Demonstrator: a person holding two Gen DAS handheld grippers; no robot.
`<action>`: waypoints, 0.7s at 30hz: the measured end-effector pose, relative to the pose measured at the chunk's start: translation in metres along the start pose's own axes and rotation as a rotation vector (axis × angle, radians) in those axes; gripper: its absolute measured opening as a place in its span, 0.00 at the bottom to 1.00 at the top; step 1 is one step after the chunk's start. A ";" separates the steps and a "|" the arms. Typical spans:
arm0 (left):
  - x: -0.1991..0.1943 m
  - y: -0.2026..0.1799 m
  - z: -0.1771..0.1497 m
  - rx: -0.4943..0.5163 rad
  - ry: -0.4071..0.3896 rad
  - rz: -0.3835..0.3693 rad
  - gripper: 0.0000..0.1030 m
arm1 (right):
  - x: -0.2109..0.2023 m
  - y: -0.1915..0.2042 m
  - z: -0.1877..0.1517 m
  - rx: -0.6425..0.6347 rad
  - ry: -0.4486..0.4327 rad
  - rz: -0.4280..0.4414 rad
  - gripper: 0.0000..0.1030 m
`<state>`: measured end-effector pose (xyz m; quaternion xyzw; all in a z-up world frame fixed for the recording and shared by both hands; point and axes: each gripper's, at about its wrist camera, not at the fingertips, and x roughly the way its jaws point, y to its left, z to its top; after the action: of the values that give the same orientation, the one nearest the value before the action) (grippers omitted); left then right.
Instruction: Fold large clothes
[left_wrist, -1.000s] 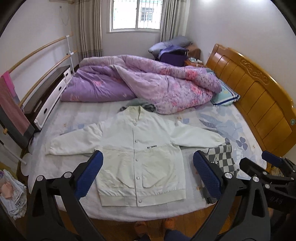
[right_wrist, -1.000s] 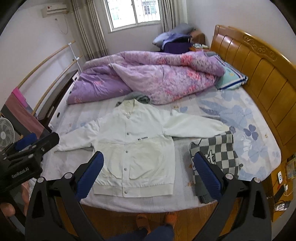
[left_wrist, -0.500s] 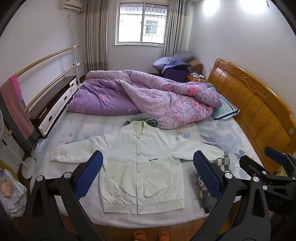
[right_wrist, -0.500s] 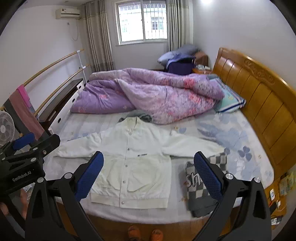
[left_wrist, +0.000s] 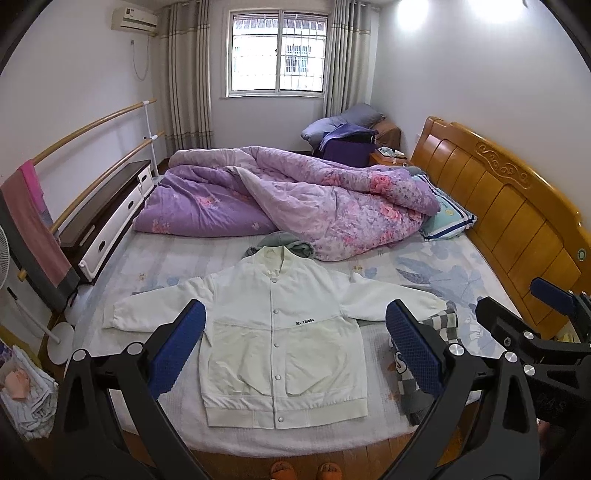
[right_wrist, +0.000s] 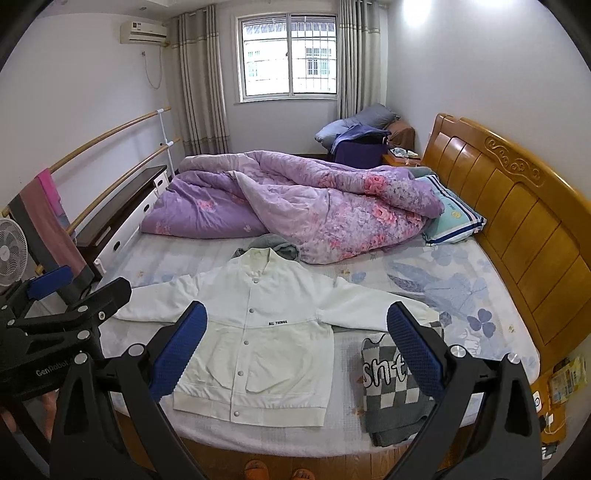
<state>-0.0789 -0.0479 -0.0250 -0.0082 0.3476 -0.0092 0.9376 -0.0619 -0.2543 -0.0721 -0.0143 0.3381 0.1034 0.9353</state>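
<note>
Both tongs gape, empty: left gripper (left_wrist: 295, 339), right gripper (right_wrist: 295, 339), well above the bed. White snap-front bomber jacket (left_wrist: 280, 332) lies flat, sleeves spread, near the mattress edge. Risk: its right cuff overlaps the folded grey checkered sweater (right_wrist: 399, 391); a careless pinch could drag both.
</note>
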 end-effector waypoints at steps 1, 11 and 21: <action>0.001 0.000 0.000 0.002 0.002 0.002 0.95 | 0.000 0.000 0.001 0.001 0.002 0.002 0.92; -0.002 -0.004 0.000 0.015 -0.016 0.020 0.95 | -0.002 -0.002 0.002 0.010 0.000 0.007 0.92; -0.003 -0.005 0.003 0.024 -0.035 0.023 0.95 | -0.003 -0.009 0.006 0.010 -0.012 0.009 0.92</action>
<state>-0.0790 -0.0525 -0.0205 0.0068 0.3309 -0.0025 0.9437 -0.0588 -0.2629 -0.0662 -0.0075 0.3331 0.1058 0.9369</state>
